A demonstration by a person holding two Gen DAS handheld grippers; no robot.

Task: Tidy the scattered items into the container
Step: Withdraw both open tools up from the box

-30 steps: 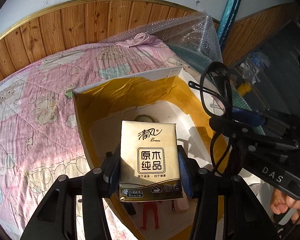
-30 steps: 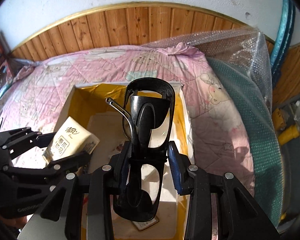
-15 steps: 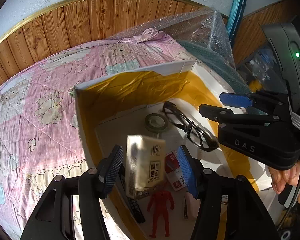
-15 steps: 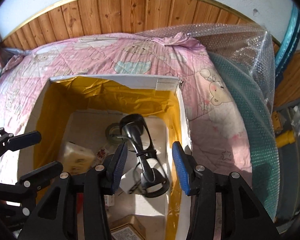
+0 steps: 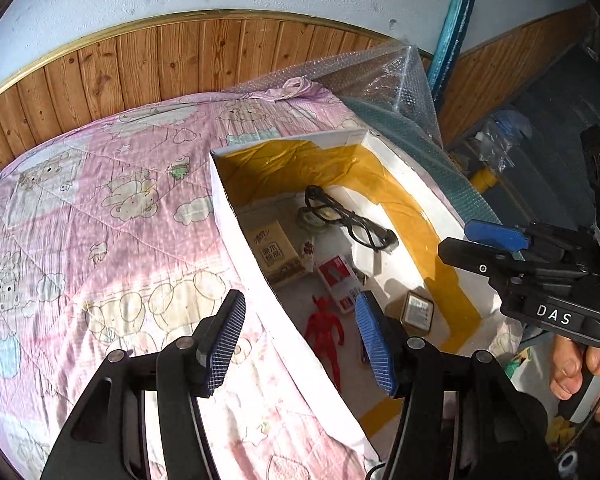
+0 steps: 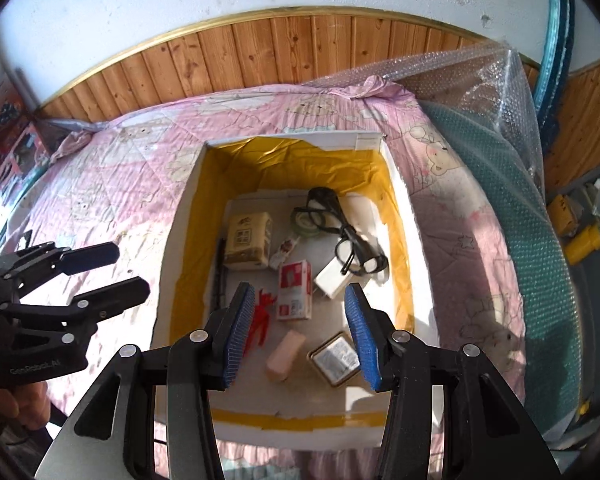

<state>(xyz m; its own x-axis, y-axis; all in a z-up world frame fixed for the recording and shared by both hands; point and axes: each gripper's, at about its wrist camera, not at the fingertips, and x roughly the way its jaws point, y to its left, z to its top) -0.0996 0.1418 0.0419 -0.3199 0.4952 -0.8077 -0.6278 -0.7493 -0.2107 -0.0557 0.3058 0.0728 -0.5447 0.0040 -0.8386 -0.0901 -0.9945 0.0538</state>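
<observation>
A white box (image 6: 404, 216) lined with yellow tape (image 5: 392, 168) sits on a pink quilt. Inside lie a tissue pack (image 6: 248, 240) (image 5: 274, 252), black glasses (image 6: 340, 232) (image 5: 348, 220), a tape roll (image 6: 306, 222), a red-and-white carton (image 6: 295, 294) (image 5: 338, 280), a red figure (image 6: 260, 316) (image 5: 326, 330), a pink block (image 6: 285, 354) and a small tin (image 6: 336, 358) (image 5: 418, 312). My left gripper (image 5: 302, 340) hangs open above the box's left wall, nothing between its fingers. My right gripper (image 6: 300, 332) is open above the box's near end, also seen at the side as the right gripper (image 5: 496, 244).
The pink cartoon quilt (image 5: 100, 220) covers the bed left of the box. Bubble wrap (image 6: 480, 80) and a green mat (image 6: 520, 220) lie along the right. Wood panelling (image 6: 260, 48) backs the bed. A hand (image 5: 580, 364) holds the right gripper's handle.
Both grippers let go: the tissue pack and the glasses dropped into the box and now lie on its floor. Both grippers have pulled back and up, the left one shifting leftward.
</observation>
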